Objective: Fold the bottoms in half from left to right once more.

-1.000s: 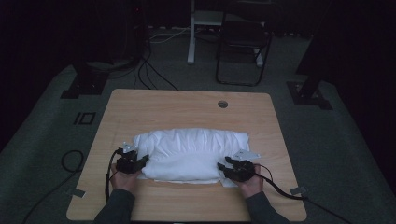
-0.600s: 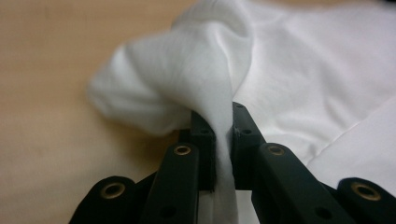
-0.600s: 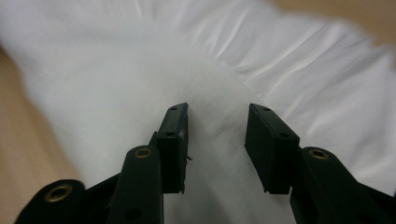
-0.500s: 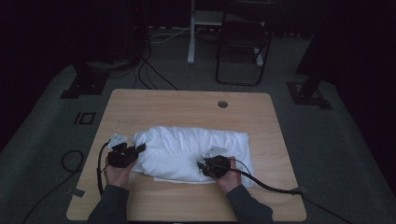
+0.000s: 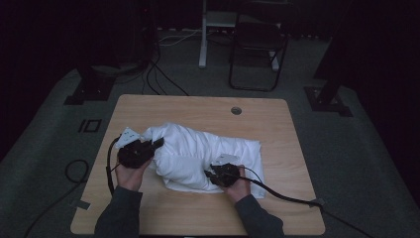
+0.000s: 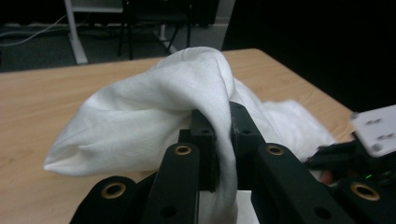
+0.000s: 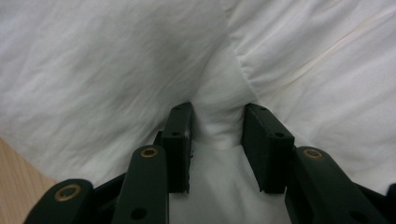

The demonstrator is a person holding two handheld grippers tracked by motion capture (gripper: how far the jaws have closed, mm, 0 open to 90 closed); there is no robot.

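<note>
Nearest first: right gripper (image 5: 212, 174) sits at the front edge of the white cloth (image 5: 198, 153), toward the cloth's right half. Its jaws have just been closing and now flank a raised fold of fabric (image 7: 219, 126); the pads seem to press on it, though the dim right gripper view leaves that a little uncertain. Left gripper (image 5: 157, 144) is at the cloth's left end, pressed together on a pinch of fabric (image 6: 223, 154) and holding that end raised off the table (image 5: 198, 106). The cloth lies mid-table, long axis left to right, sloping down from the raised left end to the flat right end. Both grippers touch it; neither has a reach to make. Beyond the cloth, bare wood runs to the far edge, with only a small round hole (image 5: 236, 110) there. Room to draw the cloth away from the person looks ample.
</note>
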